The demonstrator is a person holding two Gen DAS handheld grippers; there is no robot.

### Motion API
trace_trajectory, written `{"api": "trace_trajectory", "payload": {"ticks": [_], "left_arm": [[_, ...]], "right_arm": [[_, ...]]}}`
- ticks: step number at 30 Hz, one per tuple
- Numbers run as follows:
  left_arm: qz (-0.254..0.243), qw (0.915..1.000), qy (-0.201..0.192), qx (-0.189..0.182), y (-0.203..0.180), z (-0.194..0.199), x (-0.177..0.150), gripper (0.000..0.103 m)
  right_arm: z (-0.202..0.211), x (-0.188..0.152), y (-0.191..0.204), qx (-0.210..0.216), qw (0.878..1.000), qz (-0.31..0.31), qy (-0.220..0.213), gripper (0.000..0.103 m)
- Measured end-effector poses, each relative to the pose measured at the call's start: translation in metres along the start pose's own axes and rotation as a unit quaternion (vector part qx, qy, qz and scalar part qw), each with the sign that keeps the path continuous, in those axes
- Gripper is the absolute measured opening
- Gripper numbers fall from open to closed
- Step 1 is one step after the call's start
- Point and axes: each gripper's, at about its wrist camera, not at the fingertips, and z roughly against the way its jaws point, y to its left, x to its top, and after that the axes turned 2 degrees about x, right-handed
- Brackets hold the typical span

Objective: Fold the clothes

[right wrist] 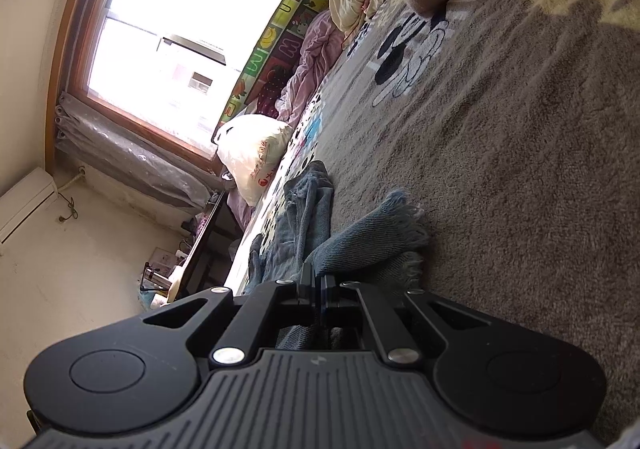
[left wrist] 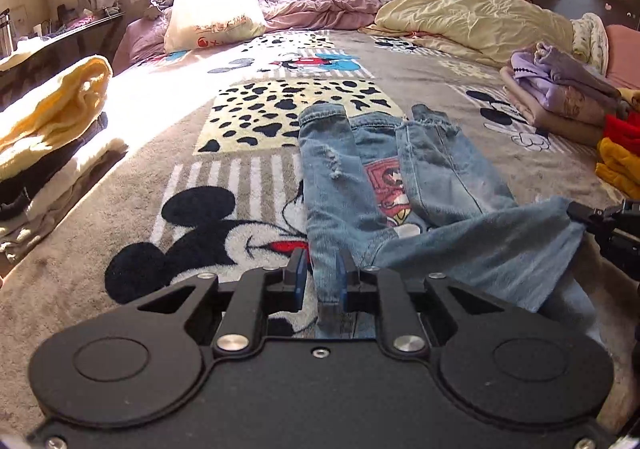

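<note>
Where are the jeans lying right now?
The jeans lie mid-bed on the cartoon-mouse blanket, legs toward the window, in the left wrist view. The left gripper and right gripper each pinch the near end.

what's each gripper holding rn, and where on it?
Both hold the jeans. Left hand-held gripper pinches the near end of one leg; right hand-held gripper is shut on the frayed hem end of the other.

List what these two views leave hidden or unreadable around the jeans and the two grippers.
- Left wrist view: the jeans nearest edge, hidden behind the left gripper.
- Left wrist view: the right gripper, mostly cut off by the frame edge.
- Right wrist view: the fabric edge between the fingers, hidden by them.
</note>
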Motion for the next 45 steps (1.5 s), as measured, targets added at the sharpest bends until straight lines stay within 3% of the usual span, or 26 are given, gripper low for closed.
{"api": "trace_trajectory", "payload": {"ticks": [2,4,5,6,11,12,14,15,17,20,21,23,26,27,30,34,37,39,45], "left_arm": [[0.009,0.9997,-0.006,-0.020,0.002,-0.017,0.006,0.014],[-0.006,0.9980,0.052,-0.034,-0.005,-0.047,-0.007,0.013],[-0.036,0.9976,0.053,-0.025,-0.012,-0.057,-0.022,0.013],[-0.035,0.9982,0.045,-0.017,-0.014,-0.055,-0.026,0.013],[-0.020,0.9992,0.036,0.002,-0.021,-0.009,-0.033,0.017],[-0.020,0.9989,0.043,0.005,-0.023,-0.001,-0.044,0.022],[-0.025,0.9983,0.052,0.015,-0.028,0.013,-0.075,0.023],[-0.037,0.9986,0.032,0.021,-0.032,0.020,-0.087,0.023],[-0.043,0.9977,0.040,0.033,-0.035,0.037,-0.086,0.023],[-0.004,0.9990,0.017,0.040,-0.030,0.057,-0.085,0.030],[-0.002,0.9979,0.057,0.029,-0.028,0.045,-0.092,0.033],[0.007,0.9975,0.070,0.003,-0.022,0.038,-0.103,0.034],[0.027,0.9968,0.075,0.012,-0.016,0.058,-0.084,0.036],[0.007,0.9985,0.051,0.021,-0.021,0.066,-0.082,0.036],[-0.079,0.9969,0.002,0.000,-0.055,0.083,-0.084,0.040],[-0.178,0.9832,-0.041,-0.004,-0.107,0.082,-0.090,0.041],[-0.316,0.9463,-0.065,0.016,-0.154,0.067,-0.103,0.046],[-0.392,0.9149,-0.073,0.067,-0.170,0.051,-0.114,0.046],[-0.363,0.9283,-0.050,0.064,-0.142,0.036,-0.109,0.046]], "right_arm": [[0.000,0.000,-0.001,0.000,1.000,-0.001,0.000,0.005],[0.000,-0.001,-0.001,0.002,1.000,0.000,0.001,0.005],[-0.001,-0.001,-0.001,0.000,1.000,0.003,0.001,0.005],[-0.001,-0.002,0.000,-0.002,1.000,0.007,0.001,0.005],[-0.001,-0.001,-0.004,-0.001,1.000,-0.002,0.002,0.005],[-0.002,-0.001,-0.005,-0.001,1.000,-0.004,0.002,0.005],[-0.003,-0.001,-0.004,-0.002,1.000,-0.003,0.005,0.005],[-0.003,-0.002,-0.004,-0.003,1.000,-0.001,0.005,0.005],[0.000,-0.002,-0.003,0.000,1.000,0.001,0.000,0.005],[0.006,-0.002,0.001,0.010,1.000,0.006,-0.010,0.005],[0.007,-0.002,0.002,0.013,1.000,0.009,-0.014,0.005],[0.012,-0.004,0.008,0.018,0.999,0.021,-0.021,0.005],[0.029,-0.007,0.018,0.024,0.999,0.027,-0.030,0.005],[0.036,-0.009,0.021,0.026,0.999,0.029,-0.034,0.005],[0.049,-0.010,0.026,0.032,0.998,0.029,-0.034,0.005],[0.054,-0.009,0.024,0.032,0.999,0.017,-0.032,0.005],[0.056,-0.012,0.027,0.036,0.999,0.014,-0.030,0.005],[0.057,-0.012,0.035,0.039,0.998,0.027,-0.030,0.005],[0.058,-0.006,0.038,0.030,0.999,0.011,-0.032,0.005]]}}
